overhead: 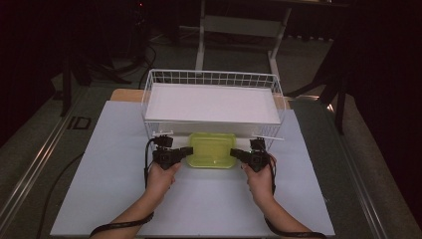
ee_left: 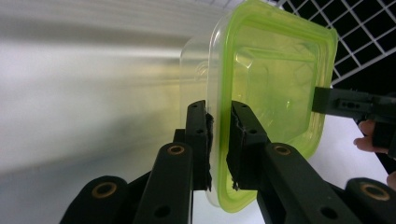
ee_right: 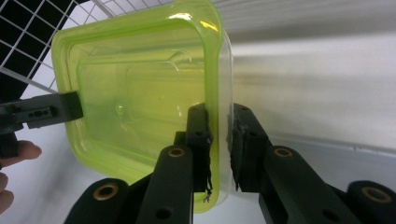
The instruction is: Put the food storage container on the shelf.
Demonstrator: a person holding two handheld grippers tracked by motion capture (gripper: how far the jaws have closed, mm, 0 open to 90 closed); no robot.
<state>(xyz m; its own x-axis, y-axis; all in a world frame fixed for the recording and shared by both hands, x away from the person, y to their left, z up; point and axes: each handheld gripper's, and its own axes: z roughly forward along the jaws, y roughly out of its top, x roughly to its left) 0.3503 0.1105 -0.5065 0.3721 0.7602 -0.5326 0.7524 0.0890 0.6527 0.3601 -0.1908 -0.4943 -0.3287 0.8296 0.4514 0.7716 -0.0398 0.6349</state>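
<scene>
Between both grippers, green-lidded container (overhead: 211, 149), left gripper (ee_left: 218, 140) and right gripper (ee_right: 219, 140) jaws pinching opposite rims.

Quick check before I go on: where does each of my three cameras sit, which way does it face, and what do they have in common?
High view: above the person's side, facing forward and down on the table and wire basket; both forearms, left gripper and right gripper show.
Left gripper view: rides the left gripper, looking along its jaws clamped on the green-lidded container; the other gripper shows beyond.
Right gripper view: rides the right gripper, jaws clamped on the opposite rim; fingers at left.
Shared: all show the container, gripped at both ends.
</scene>
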